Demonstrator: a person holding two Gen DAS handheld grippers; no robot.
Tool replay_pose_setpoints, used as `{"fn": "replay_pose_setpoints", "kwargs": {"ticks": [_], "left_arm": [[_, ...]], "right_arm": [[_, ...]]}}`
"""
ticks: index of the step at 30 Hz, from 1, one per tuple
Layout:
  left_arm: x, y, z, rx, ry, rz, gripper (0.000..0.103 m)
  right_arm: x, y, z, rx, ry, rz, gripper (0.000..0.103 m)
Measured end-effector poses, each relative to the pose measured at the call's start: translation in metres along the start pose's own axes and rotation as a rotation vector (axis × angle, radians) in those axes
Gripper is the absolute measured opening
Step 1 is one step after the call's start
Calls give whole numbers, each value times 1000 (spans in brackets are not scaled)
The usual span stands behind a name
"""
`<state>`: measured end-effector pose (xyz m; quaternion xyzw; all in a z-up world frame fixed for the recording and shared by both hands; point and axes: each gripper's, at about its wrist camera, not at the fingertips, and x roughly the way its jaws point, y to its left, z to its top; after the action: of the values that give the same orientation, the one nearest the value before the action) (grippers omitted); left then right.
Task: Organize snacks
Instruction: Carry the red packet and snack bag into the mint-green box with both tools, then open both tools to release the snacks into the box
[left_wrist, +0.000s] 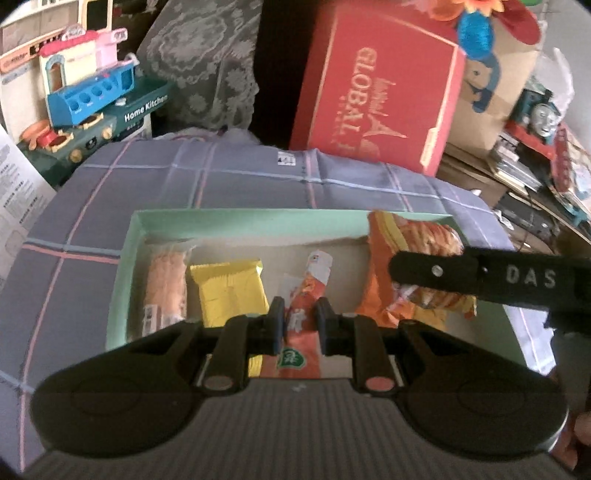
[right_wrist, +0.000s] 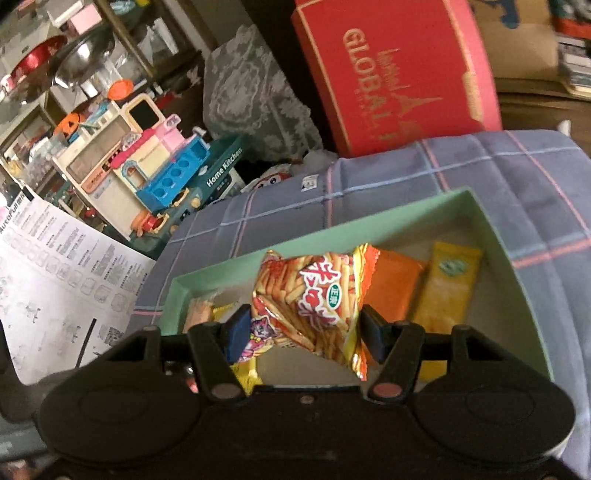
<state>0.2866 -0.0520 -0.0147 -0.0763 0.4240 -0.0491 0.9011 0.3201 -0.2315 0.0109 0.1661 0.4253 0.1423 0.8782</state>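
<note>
Between the fingers of the left gripper (left_wrist: 300, 325) a narrow orange sachet (left_wrist: 303, 332) is pinched, its long axis running away from the camera over the green box (left_wrist: 236, 218). Only the left wrist view shows the right gripper's black finger (left_wrist: 436, 271) crossing in front of the fries bag (left_wrist: 413, 236) and hiding part of it; it also shows a pale wrapped bar (left_wrist: 166, 284) and a yellow packet (left_wrist: 229, 291) lying in the box. Only the right wrist view shows the right gripper (right_wrist: 303, 332) clamped on that fries bag (right_wrist: 314, 299), tilted, above an orange packet (right_wrist: 395, 284) and a yellow stick pack (right_wrist: 447, 284) lying lengthwise. Around the box lie a plaid cloth (left_wrist: 221, 177), a red carton (left_wrist: 380, 88) and a toy kitchen (right_wrist: 155, 173).
</note>
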Motion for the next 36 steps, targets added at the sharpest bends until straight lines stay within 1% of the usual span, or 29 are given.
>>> {"fn": "replay_pose_setpoints", "kwargs": {"ticks": [4,7,8,9,10,11,12,13,19,25,29,33,34,36], "left_arm": [[21,0,4,-16,19,8,18],[35,-4,6,-24,27,7,22],[36,-5,6,-24,26,11,32],[38,-6,6,-21,27,11,43],[38,-8,5,-15,24,13,62],[37,-8,3,-7,15,22,77],[35,-10,2,0,7,36,83],[33,-11,0,7,1,51,91],[25,-13,-4,0,11,57,100],[7,-21,-15,31,10,62,103],[-5,-30,-23,71,0,71,103],[-12,-40,-28,116,-22,113,103],[-14,-40,-28,115,-18,118,103],[-20,-41,-29,102,-11,101,103]], "right_arm": [[23,-1,12,-2,27,7,61],[34,-2,16,-11,43,4,66],[36,-2,17,-11,46,0,75],[37,-1,18,-10,43,-7,87],[35,-2,18,-11,33,-11,93],[32,-2,16,-14,22,-16,100],[30,-3,16,-15,17,-17,103],[28,-5,16,-12,15,-19,103],[13,-15,8,18,19,-46,103],[-17,-23,-3,36,-1,-58,103],[-39,-26,-10,41,-17,-62,103],[-61,-33,-19,53,-36,-79,103],[-66,-33,-20,58,-39,-82,103],[-79,-39,-25,67,-45,-86,103]]}}
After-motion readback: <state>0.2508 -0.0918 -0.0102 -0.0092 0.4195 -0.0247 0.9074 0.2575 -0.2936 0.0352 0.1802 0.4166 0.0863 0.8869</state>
